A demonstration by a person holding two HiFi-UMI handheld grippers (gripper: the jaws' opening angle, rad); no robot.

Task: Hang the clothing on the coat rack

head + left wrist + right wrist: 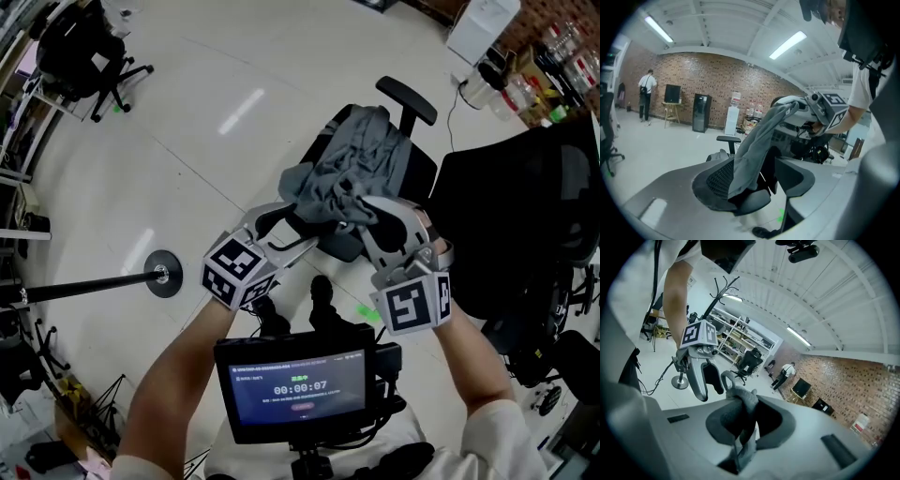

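A grey garment (352, 164) hangs bunched over a black office chair (419, 172). My right gripper (373, 212) is shut on the garment's top fold, and the cloth is wedged between its pads (723, 420) in the right gripper view. My left gripper (292, 223) is just left of the cloth with its jaws wide apart. In the left gripper view the garment (757, 145) drapes down from the right gripper (797, 104), in front of my spread jaws, gripped by neither. The coat rack (164, 275) stands on the floor to my left, and its hooked top (721, 289) shows in the right gripper view.
A second black chair (525, 216) stands at the right, and another office chair (89, 52) at the far left. A small screen (302, 382) is mounted below my hands. A person (646, 93) stands far off by the brick wall. Shelves line the edges.
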